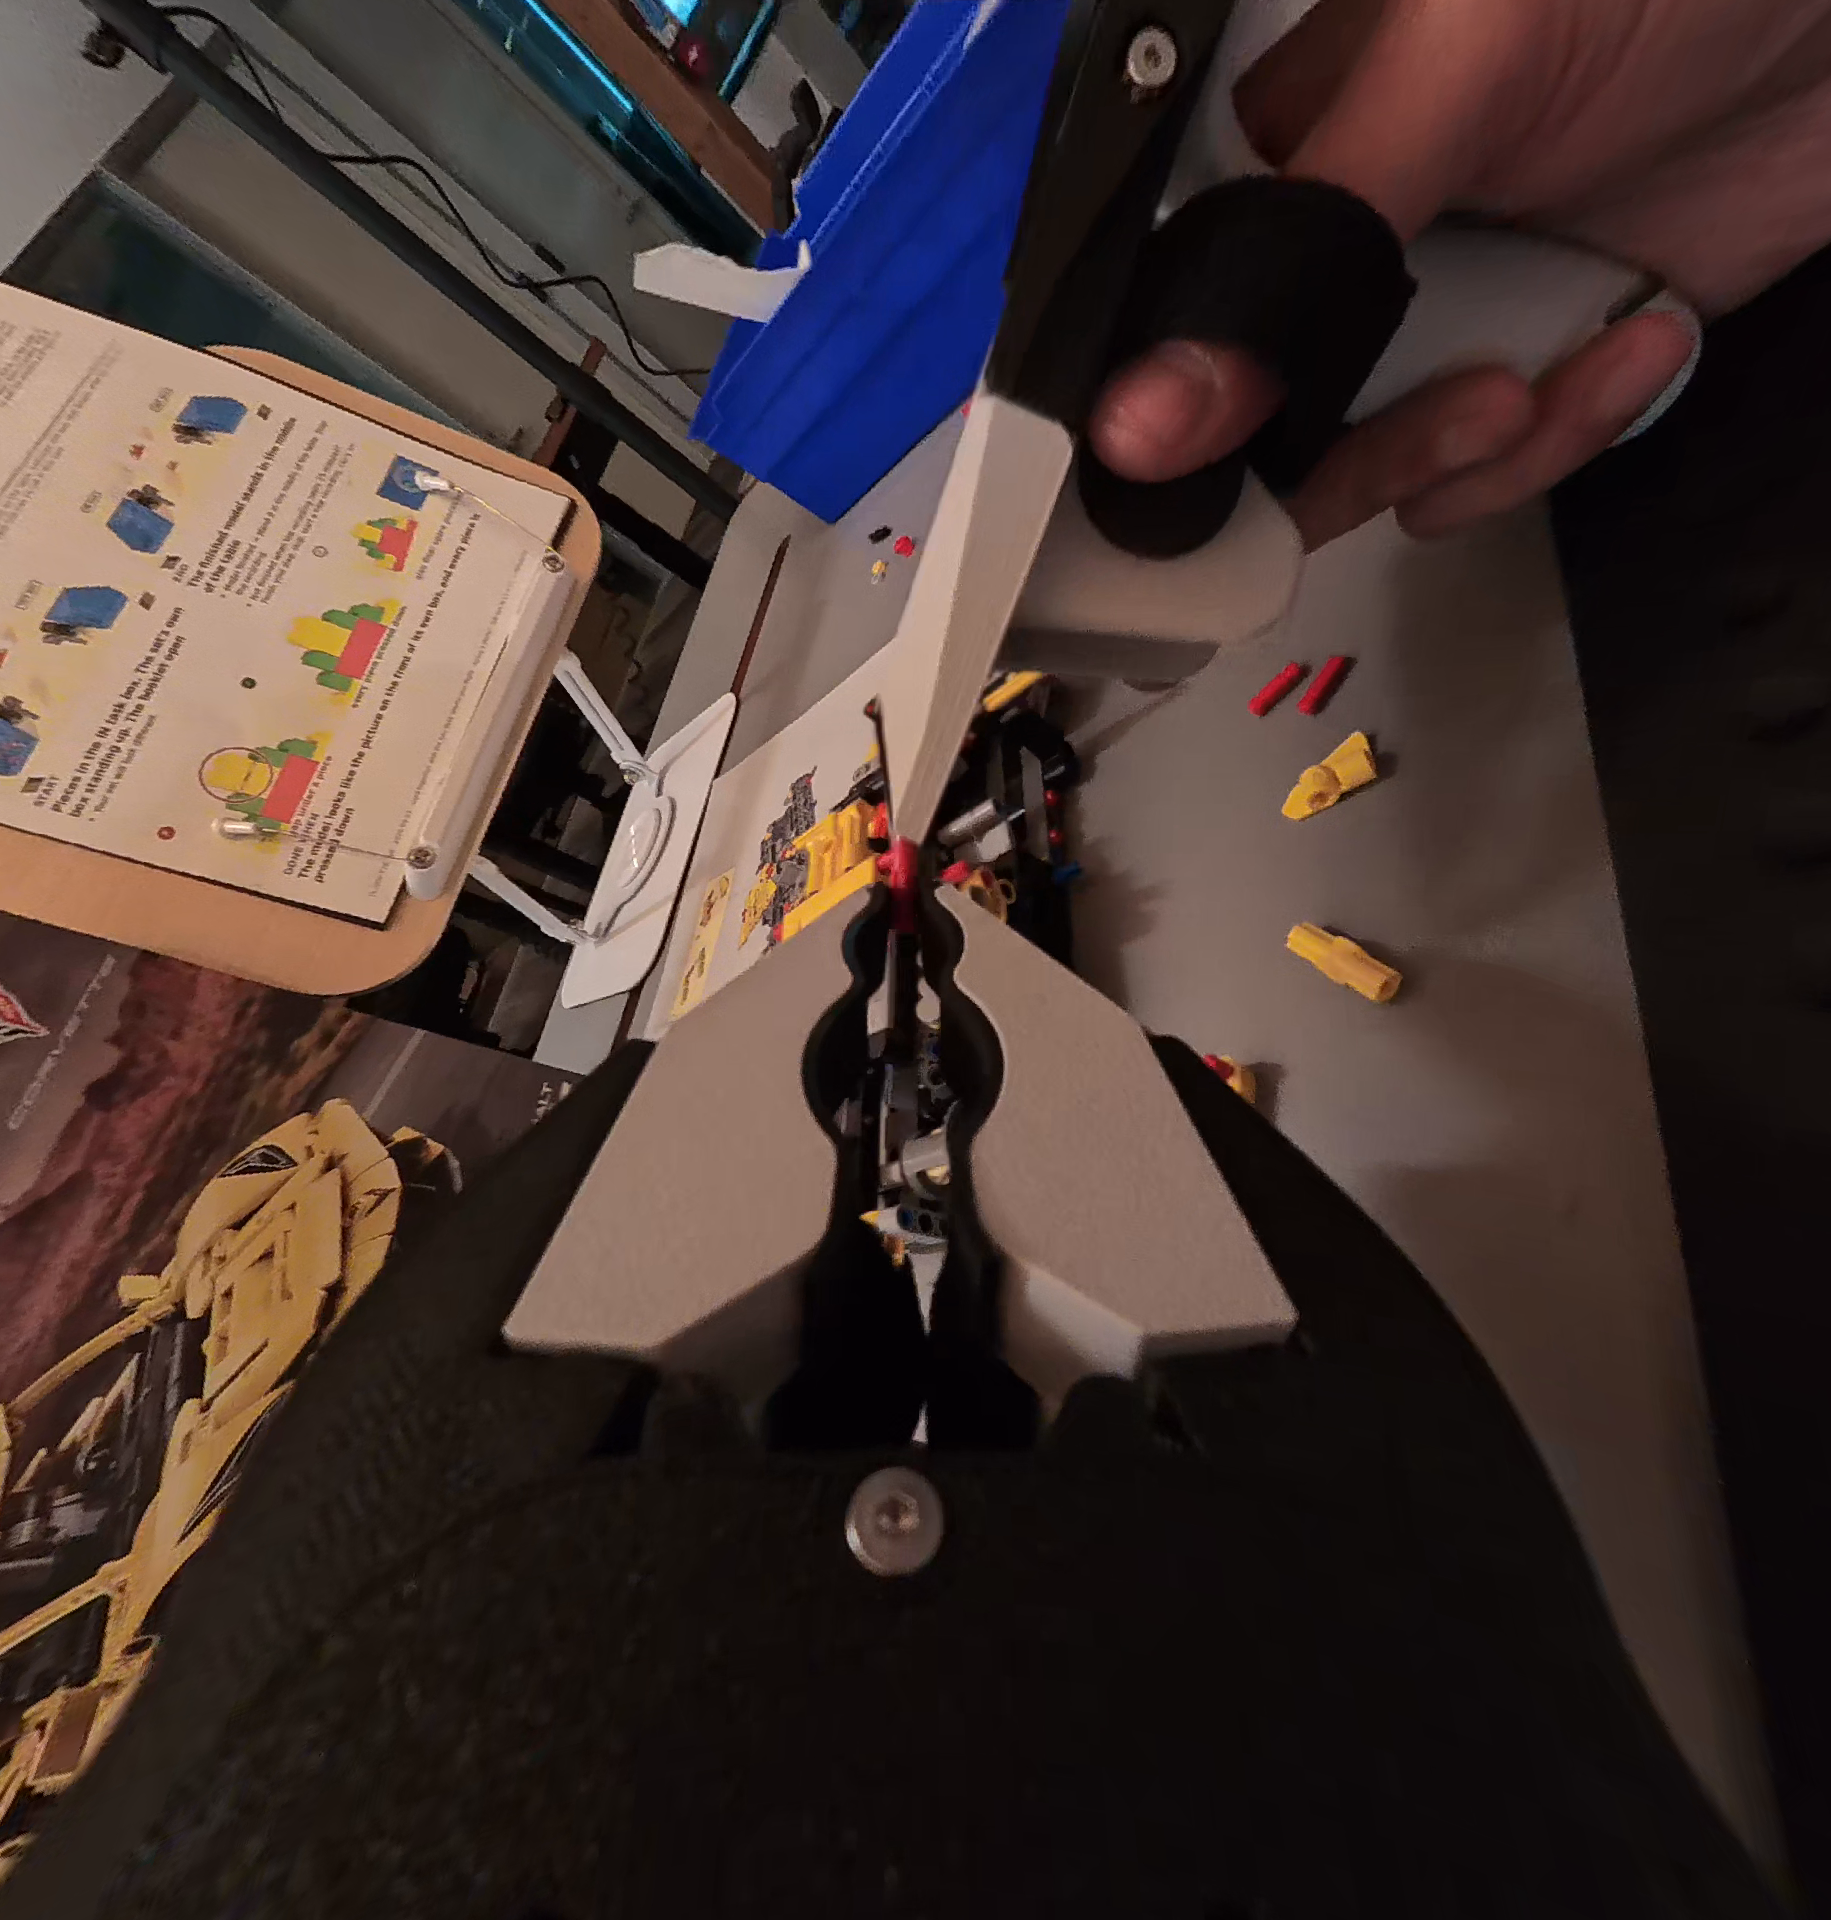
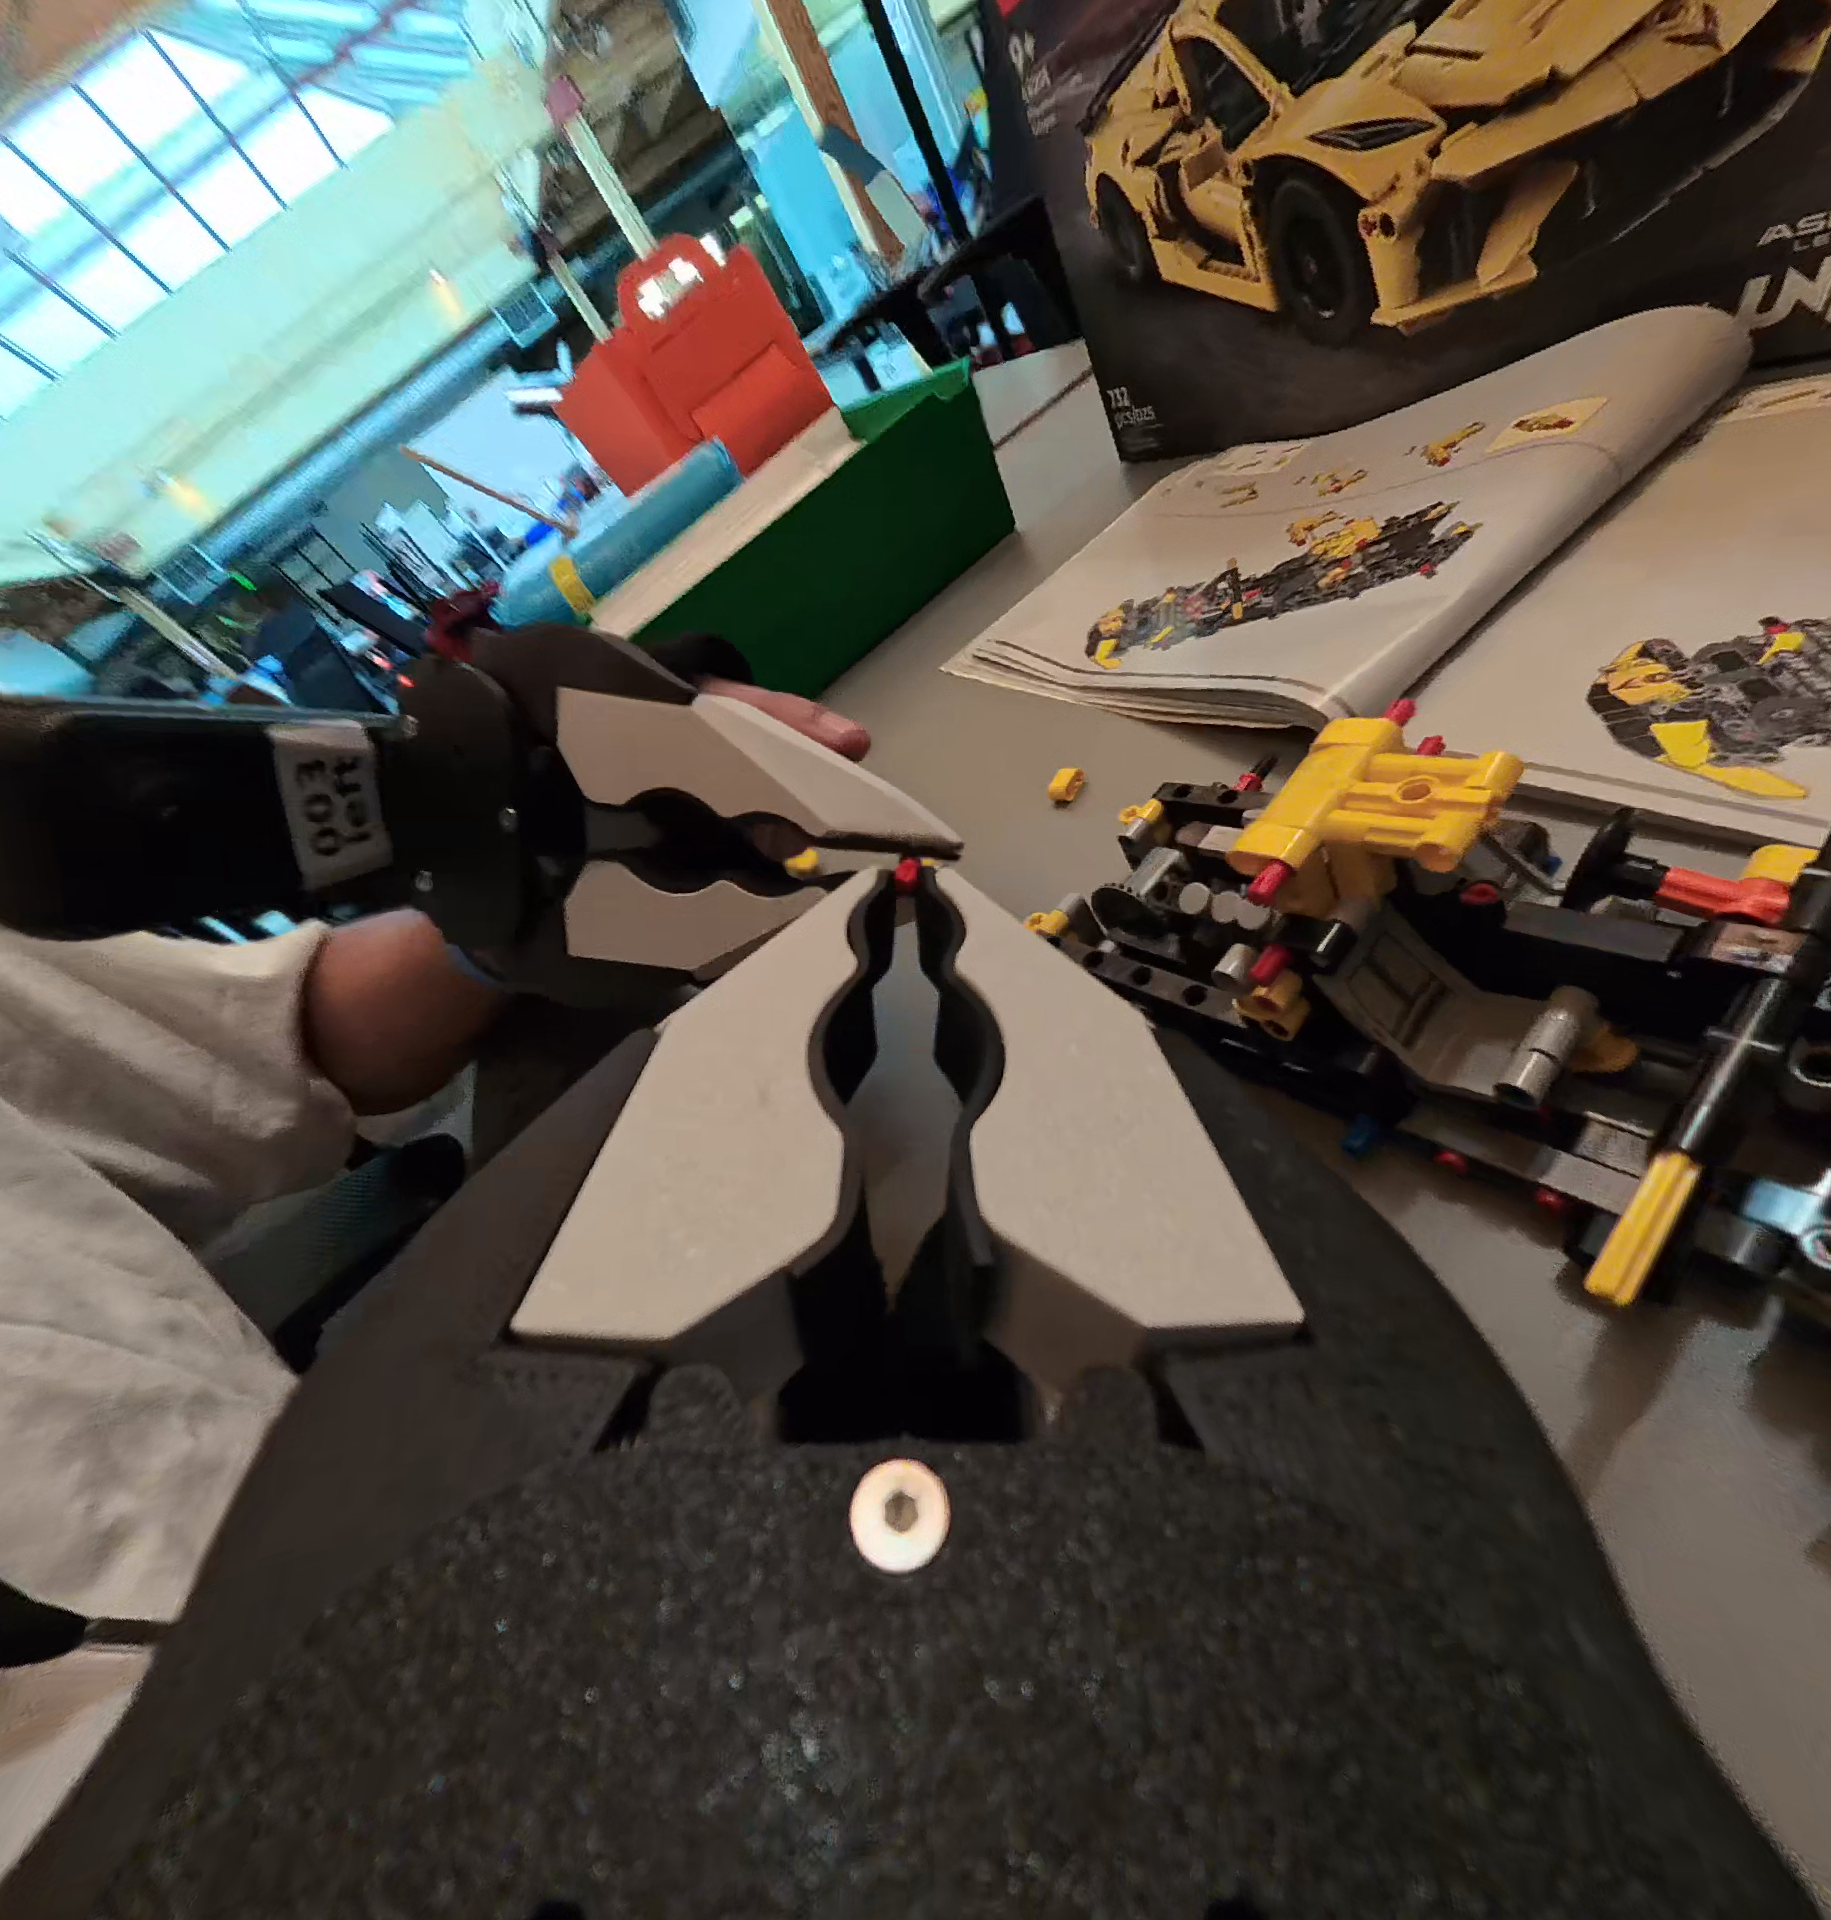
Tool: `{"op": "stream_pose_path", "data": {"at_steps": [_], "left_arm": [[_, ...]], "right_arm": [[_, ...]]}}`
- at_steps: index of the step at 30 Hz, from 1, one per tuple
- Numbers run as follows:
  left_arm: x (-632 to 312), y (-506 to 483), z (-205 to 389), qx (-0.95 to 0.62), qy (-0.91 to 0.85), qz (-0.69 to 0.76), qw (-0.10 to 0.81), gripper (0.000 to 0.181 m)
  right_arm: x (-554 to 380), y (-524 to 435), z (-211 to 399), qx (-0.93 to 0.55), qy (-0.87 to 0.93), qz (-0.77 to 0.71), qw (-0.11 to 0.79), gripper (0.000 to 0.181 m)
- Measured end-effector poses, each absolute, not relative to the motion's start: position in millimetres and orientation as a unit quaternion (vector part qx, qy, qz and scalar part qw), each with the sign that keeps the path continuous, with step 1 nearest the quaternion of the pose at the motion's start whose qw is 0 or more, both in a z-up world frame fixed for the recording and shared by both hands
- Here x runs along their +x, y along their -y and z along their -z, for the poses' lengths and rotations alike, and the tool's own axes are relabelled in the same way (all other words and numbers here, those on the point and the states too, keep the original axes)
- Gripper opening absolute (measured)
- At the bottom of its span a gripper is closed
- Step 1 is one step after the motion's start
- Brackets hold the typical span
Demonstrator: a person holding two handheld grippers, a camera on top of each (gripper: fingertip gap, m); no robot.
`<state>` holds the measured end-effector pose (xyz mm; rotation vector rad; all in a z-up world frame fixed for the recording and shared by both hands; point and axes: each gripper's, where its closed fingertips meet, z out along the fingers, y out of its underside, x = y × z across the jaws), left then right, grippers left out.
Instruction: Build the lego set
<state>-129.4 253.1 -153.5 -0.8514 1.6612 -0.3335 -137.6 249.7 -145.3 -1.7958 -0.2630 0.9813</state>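
Small red pin (image 2: 905, 871) pinched between both tools' tips; black-yellow chassis (image 2: 1462, 966) flat on table.

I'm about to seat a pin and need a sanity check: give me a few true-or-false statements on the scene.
1. The right gripper has its jaws pinched on a small red piece. True.
2. The instruction booklet is closed. False: it lies open.
3. The car chassis is lifted into the air. False: it rests on the table.
4. The left gripper meets the right gripper tip to tip. True.
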Motion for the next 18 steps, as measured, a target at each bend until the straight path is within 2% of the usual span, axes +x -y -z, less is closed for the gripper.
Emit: {"op": "stream_pose_path", "data": {"at_steps": [4,18], "left_arm": [[-130.5,-250.4,149.1,-0.346,-0.712,0.139,0.595,0.004],[-130.7,-252.7,150.6,-0.326,-0.72,0.094,0.606,0.004]], "right_arm": [[-134.0,-247.4,141.8,-0.729,0.091,-0.461,0.497,0.003],[-134.6,-249.5,142.9,-0.725,0.078,-0.479,0.488,0.006]]}}
